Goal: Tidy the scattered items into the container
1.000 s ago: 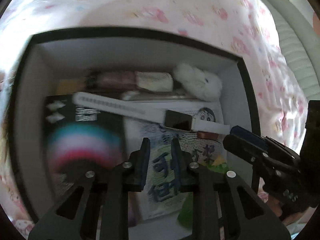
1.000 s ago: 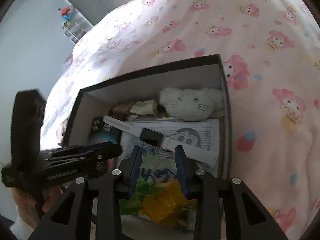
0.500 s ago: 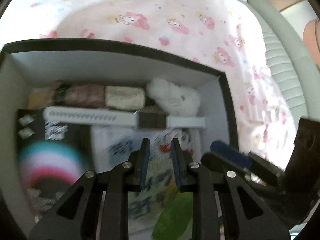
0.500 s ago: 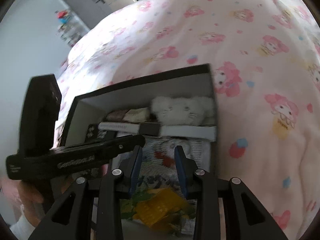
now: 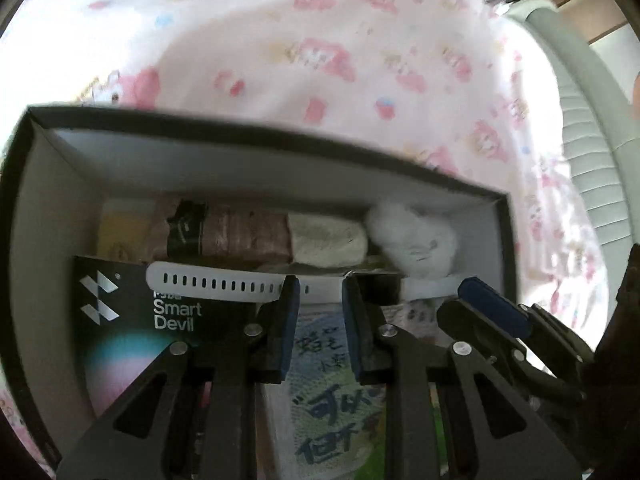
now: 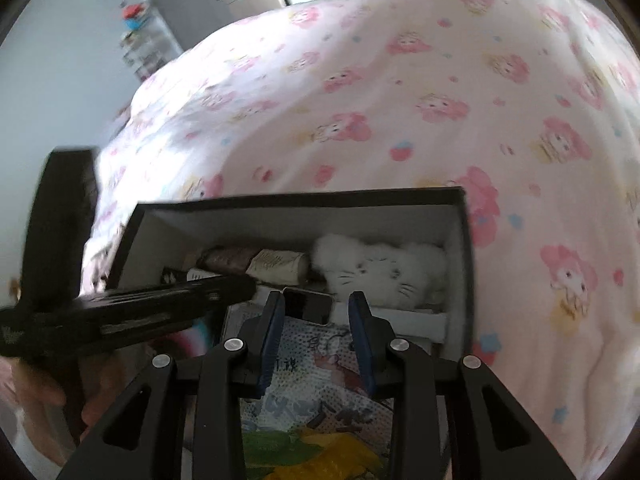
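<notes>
A: What is shown of the container?

B: A black box with pale inner walls is seen resting on a bedspread printed with pink cartoon figures. It is already filled. Along its far wall a black-banded roll and a cream roll are laid end to end, and a white plush toy is tucked into the far right corner.

A: And in front of those?

B: A white smartwatch is stretched across the box, its dark face towards the right side. A black packet marked "Smart Devil" is placed against the left wall, and a printed bag with handwritten characters is spread over the middle. Green and yellow wrappers are seen at the near edge.

A: How are the tools held?

B: The left gripper is poised above the watch strap with its blue-padded jaws set narrowly apart; nothing is gripped between them. The right gripper is pointed down over the watch face, its jaws also parted a little, and nothing is held there either. Whether anything is touched by the pads cannot be told.

A: Is each tool seen from the other side?

B: Yes. The right gripper is seen at the right wall of the box in the left view, and the left gripper, carried by a hand, is seen across the left wall in the right view.
</notes>
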### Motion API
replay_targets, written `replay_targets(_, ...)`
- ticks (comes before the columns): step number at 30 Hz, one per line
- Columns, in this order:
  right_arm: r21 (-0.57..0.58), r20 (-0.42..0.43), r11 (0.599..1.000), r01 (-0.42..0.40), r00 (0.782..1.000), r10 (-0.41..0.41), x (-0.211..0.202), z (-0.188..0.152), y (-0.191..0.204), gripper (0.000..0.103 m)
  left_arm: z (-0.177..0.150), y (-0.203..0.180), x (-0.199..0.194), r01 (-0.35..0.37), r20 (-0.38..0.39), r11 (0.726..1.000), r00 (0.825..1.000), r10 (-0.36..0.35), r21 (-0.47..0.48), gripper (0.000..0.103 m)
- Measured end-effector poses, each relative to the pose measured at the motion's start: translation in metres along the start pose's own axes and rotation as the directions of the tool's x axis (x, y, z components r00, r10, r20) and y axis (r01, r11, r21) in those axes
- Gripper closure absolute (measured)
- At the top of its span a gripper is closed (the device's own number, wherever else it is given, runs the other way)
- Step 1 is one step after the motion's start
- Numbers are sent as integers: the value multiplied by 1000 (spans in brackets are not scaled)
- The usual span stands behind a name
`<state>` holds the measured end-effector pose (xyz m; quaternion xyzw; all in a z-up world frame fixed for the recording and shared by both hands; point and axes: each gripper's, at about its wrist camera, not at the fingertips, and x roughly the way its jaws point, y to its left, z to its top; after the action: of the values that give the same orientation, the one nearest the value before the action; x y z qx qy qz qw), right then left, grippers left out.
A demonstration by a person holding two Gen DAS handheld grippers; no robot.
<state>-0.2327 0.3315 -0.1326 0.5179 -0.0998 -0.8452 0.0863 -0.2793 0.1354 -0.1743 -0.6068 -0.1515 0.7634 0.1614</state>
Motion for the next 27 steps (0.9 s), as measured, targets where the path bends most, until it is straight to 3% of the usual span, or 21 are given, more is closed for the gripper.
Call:
replay_targets(2, 50, -65, 999, 3, 998, 1, 15, -2, -8, 75, 0, -2, -3, 6, 26, 1000, 1000, -6, 7, 83)
replay_targets(6, 98, -55, 995, -4, 998, 10, 11, 0, -9, 76, -16, -10, -24, 69, 105, 998, 992, -70, 13, 82)
replay_targets(13, 84, 70, 996, 25, 997, -31, -36, -12, 7, 74, -43, -40, -77, -18, 243, 989, 970, -19, 148, 78)
replay_targets(16, 67, 146, 996, 59, 987, -68, -66, -19, 18, 72, -57, -47, -105, -72, 294, 979, 956, 12, 193, 71)
replay_targets(18, 82, 198, 992, 95, 974, -110, -87, -27, 25, 65, -67, -49, -122, -113, 327, 971, 944, 38, 213, 66)
replay_targets(21, 100, 244, 988, 118, 960, -139, -109, -38, 36, 56, -79, -52, -145, -157, 372, 960, 926, 61, 232, 55)
replay_targets(23, 122, 269, 984, 131, 950, -160, -125, -47, 40, 51, -92, -55, -164, -199, 419, 952, 904, 86, 234, 34)
replay_targets(27, 157, 311, 975, 155, 930, -198, -157, -64, 50, 36, -118, -55, -202, -248, 510, 942, 854, 102, 226, 4)
